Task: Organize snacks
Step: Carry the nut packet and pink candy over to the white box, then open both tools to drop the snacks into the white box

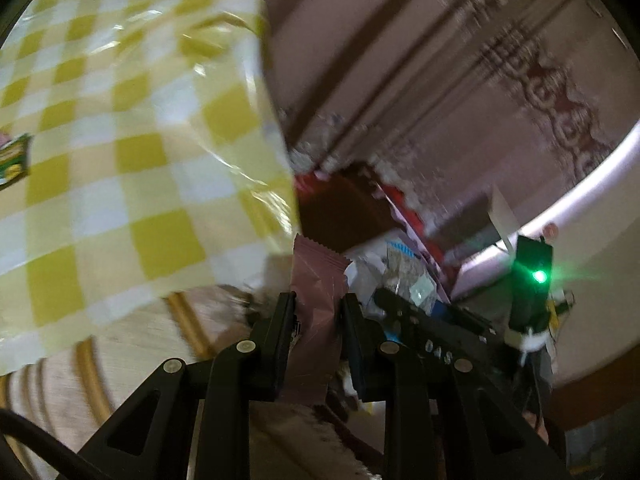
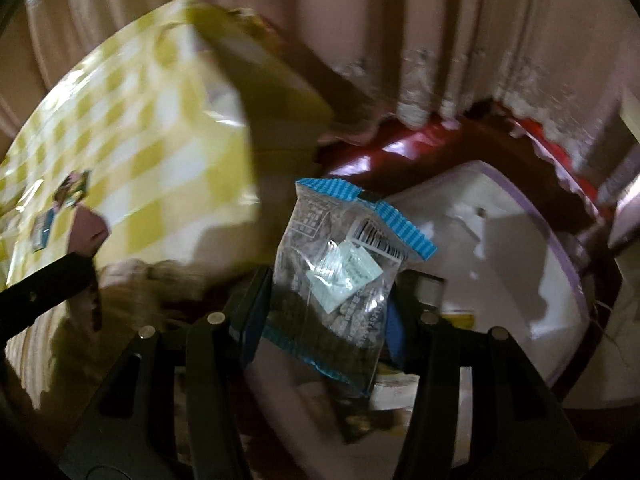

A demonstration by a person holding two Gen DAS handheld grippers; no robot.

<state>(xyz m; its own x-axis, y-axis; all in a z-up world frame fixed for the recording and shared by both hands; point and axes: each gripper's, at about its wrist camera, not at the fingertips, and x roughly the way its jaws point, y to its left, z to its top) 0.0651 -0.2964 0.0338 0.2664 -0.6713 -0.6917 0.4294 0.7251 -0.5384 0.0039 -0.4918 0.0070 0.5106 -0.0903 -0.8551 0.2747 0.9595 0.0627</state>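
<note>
My left gripper is shut on a flat pink snack wrapper with a zigzag top edge, held upright between the black fingers. My right gripper is shut on a clear packet with blue striped ends, a barcode and a small white sachet showing through it. The right gripper also shows in the left wrist view, just to the right, with the clear packet. In the right wrist view the left gripper's finger enters at the left with the pink wrapper. Both views are blurred.
A table under a yellow-and-white checked cloth fills the left, with a green snack pack on it. A white bin with a purple rim stands below the right gripper beside a dark red glossy container. Pink curtains hang behind.
</note>
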